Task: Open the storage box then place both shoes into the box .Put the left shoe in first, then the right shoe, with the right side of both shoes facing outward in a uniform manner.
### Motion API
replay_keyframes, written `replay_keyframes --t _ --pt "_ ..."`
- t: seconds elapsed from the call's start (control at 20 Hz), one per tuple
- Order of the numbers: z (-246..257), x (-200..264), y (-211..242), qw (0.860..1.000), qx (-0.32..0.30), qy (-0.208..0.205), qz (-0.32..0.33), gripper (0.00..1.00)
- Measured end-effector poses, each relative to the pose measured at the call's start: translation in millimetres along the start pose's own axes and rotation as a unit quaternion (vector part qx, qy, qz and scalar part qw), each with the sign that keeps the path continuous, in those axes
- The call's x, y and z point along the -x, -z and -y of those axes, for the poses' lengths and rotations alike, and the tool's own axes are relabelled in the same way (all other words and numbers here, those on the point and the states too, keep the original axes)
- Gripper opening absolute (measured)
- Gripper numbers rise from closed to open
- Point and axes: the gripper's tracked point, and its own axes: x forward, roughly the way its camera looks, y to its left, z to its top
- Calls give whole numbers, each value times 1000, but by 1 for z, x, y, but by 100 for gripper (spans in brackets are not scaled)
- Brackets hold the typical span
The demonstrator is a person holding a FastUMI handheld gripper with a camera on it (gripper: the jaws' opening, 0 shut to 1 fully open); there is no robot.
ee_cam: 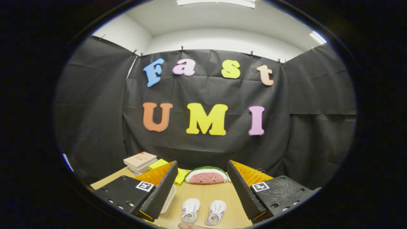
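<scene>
Two small white shoes lie side by side on the wooden table, toes pointing away from me: the left one (190, 210) and the right one (216, 212). They sit low between the fingers of my gripper (202, 183), which is held above the table, open, with nothing between its fingers. A pale plastic storage box (168, 199) peeks out from behind the left finger (160, 190), just left of the shoes; most of it is hidden, so I cannot tell how its lid stands.
A watermelon-slice plush (206, 175) lies at the table's far edge, beyond the fingers. A stack of books (140, 161) and yellow-green blocks (158, 164) sit at the far left. A fingertip of a person (188, 226) shows just below the shoes.
</scene>
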Motion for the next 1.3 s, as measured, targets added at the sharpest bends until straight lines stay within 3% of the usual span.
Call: replay_keyframes --t 0.45,0.9,1.05,1.2,1.3 --pt "-16 -12 29 997 -14 -69 -31 95" --pt "-35 -77 103 979 -47 -151 -130 95" --pt "-44 -106 143 962 -71 -185 -187 95" --pt "-57 -123 181 933 -110 -234 -251 96" --pt "-68 -134 203 905 -141 -273 -293 96"
